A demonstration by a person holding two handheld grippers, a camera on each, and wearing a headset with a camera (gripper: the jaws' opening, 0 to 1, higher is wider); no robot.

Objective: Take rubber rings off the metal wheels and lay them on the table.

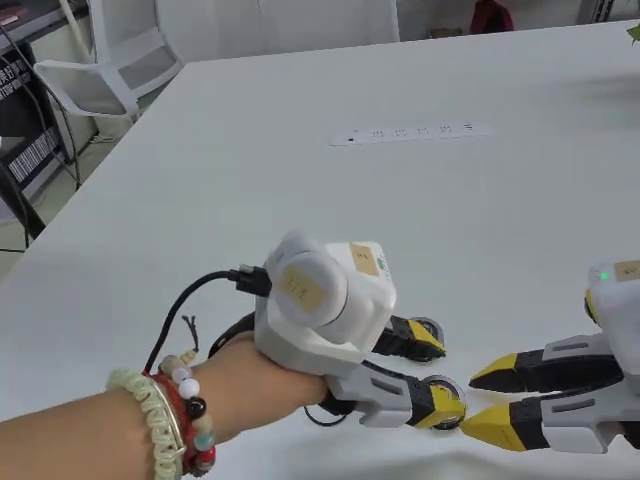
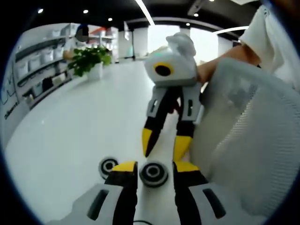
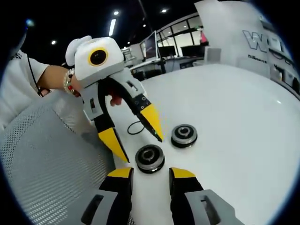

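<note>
Your left tongs (image 2: 154, 168) open, straddling near wheel (image 2: 153, 173) on table (image 1: 300, 180); right tongs (image 3: 151, 173) open, just short of it. Ring (image 3: 139, 159) looks still on. Next: clamp wheel, pinch its ring off.

Both gripper views faced one wheel (image 3: 150, 158) closely from opposite sides; the head view looked down from above it.

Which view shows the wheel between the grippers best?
Right gripper view: the wheel lies unblocked ahead of the jaws. Left gripper view shows it flatter, between jaw tips. In head view the left gripper partly hides it.
</note>
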